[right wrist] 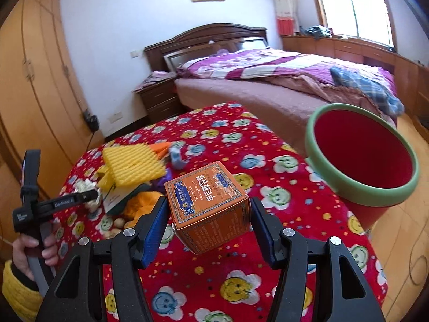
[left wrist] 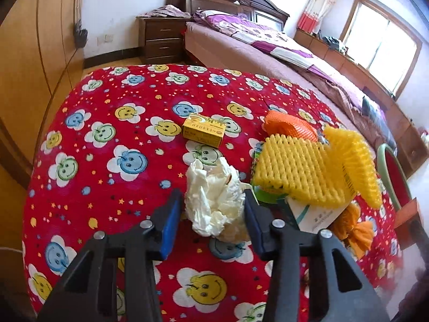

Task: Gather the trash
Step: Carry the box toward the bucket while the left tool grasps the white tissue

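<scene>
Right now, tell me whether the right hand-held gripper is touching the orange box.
Touching. The right wrist view shows the right hand-held gripper with both blue pads pressed against the orange box, holding it off the tablecloth.

Bright daylight from blown-out window [right wrist: 354, 5]; fisheye-bent, dark-cornered edges.

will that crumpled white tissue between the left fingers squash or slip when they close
The crumpled tissue looks soft and light, so it will probably squash flat rather than resist. The left gripper stands open around it; its loose folds may let a corner trail, but slipping seems unlikely.
</scene>
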A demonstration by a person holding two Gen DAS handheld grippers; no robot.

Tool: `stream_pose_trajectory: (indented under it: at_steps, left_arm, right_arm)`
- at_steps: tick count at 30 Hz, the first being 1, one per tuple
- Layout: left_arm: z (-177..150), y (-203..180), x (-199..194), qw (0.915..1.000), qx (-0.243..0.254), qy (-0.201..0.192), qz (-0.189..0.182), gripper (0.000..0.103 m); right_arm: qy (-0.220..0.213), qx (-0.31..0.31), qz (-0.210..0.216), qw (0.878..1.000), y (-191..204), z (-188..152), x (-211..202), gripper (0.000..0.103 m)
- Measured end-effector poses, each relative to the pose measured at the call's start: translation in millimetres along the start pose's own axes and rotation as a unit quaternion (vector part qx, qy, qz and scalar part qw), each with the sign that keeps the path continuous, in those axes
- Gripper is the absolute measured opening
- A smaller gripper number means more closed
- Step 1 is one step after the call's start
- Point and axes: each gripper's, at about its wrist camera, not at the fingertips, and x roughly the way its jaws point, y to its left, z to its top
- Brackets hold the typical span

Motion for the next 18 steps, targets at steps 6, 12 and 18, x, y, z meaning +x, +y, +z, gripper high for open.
stream_pose_trajectory:
  at_steps: [6,12,18]
  left_arm:
    - [-2.0,-4.2,-17.4,0.9999,0.005,-0.013,-0.005,0.024]
    - [-3.9,-15.8,-52.6,0.9989,0.007,-0.044,-0.013,0.024]
    - [1.6,-39.8,-86.6,0.9967,0.014,-0.074,-0.031,0.024]
  right_arm:
    - [-0.023,0.001,-0.007,1.000,-5.3,4.5,-16.9,0.062]
    - [-0.046,0.002,0.000,0.999,-12.7,12.6,-34.7,0.062]
    - [-0.065,0.004,0.005,0.998,-25.8,25.6,-48.1,0.062]
